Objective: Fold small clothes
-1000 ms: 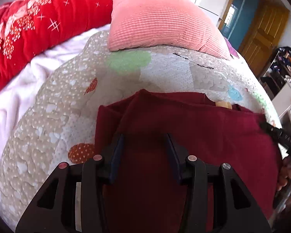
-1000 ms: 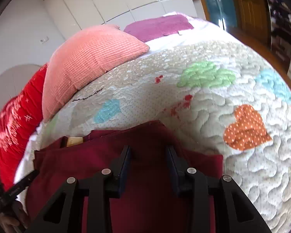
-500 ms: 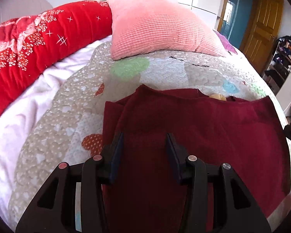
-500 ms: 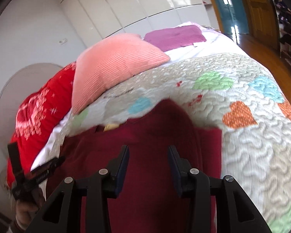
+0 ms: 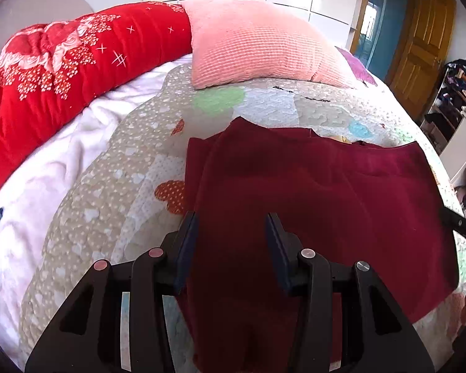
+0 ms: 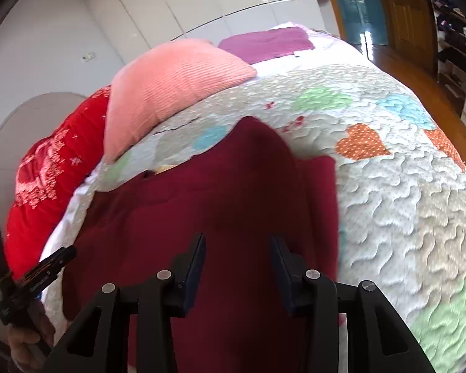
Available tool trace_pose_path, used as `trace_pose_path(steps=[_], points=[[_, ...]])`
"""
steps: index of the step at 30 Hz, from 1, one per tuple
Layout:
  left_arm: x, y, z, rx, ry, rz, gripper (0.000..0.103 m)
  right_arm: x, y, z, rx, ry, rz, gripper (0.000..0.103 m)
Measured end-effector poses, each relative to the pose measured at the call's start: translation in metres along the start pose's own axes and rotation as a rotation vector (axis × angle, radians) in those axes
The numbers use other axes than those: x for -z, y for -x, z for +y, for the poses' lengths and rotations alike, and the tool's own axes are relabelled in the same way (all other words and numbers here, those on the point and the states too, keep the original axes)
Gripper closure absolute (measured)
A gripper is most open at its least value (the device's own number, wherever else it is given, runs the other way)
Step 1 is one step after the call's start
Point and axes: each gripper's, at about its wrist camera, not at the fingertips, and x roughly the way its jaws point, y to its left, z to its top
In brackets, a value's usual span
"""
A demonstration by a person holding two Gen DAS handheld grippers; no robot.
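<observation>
One dark red garment [image 5: 320, 192] lies spread on the patchwork quilt [image 5: 108, 186] of the bed, its near part running under both of my tools, with the side panels seemingly laid inward over the middle, which I take as a fold partly made. My left gripper [image 5: 231, 236] hangs over the cloth's left portion, its jaws parted wide and nothing between them; my right gripper [image 6: 237, 259] sits over the right portion, likewise spread and empty. I judge I am holding both just above the fabric to choose the next edge to pinch. Beyond the garment sit the pink pillow [image 5: 258, 46] and the red blanket [image 5: 62, 71]. The garment's near hem is hidden beneath my tools, a pale thing at its far edge is too small to identify, and I cannot tell whether my fingertips touch the cloth.
</observation>
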Motion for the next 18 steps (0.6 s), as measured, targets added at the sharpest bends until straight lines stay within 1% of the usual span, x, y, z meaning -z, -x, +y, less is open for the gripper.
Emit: trace_pose_path(steps=[3, 7, 10, 12, 13, 14, 15, 16, 18], points=[[0.004, 0.005, 0.002, 0.014, 0.012, 0.007, 0.059, 0.011, 0.007, 0.011, 0.016, 0.042, 0.002, 0.061], [0.010, 0.009, 0.005, 0.034, 0.026, 0.016, 0.059, 0.023, 0.019, 0.013, 0.028, 0.067, -0.010, 0.061], [0.014, 0.010, 0.008, 0.044, 0.036, 0.022, 0.059, 0.027, 0.026, 0.006, 0.045, 0.063, -0.015, 0.056], [0.018, 0.010, 0.015, 0.071, 0.062, 0.037, 0.059, 0.028, 0.030, 0.000, 0.056, 0.049, -0.023, 0.046], [0.019, 0.010, 0.019, 0.087, 0.078, 0.045, 0.053, 0.029, 0.032, -0.004, 0.059, 0.041, -0.032, 0.041], [0.021, 0.010, 0.025, 0.108, 0.104, 0.056, 0.049, 0.030, 0.035, -0.010, 0.078, 0.030, -0.041, 0.033], [0.023, 0.009, 0.032, 0.131, 0.139, 0.066, 0.043, 0.030, 0.038, -0.017, 0.097, 0.020, -0.053, 0.031], [0.025, 0.007, 0.039, 0.150, 0.173, 0.074, 0.043, 0.030, 0.040, -0.023, 0.111, 0.011, -0.061, 0.031], [0.028, 0.003, 0.050, 0.162, 0.217, 0.088, 0.043, 0.030, 0.041, -0.034, 0.127, -0.011, -0.065, 0.030]])
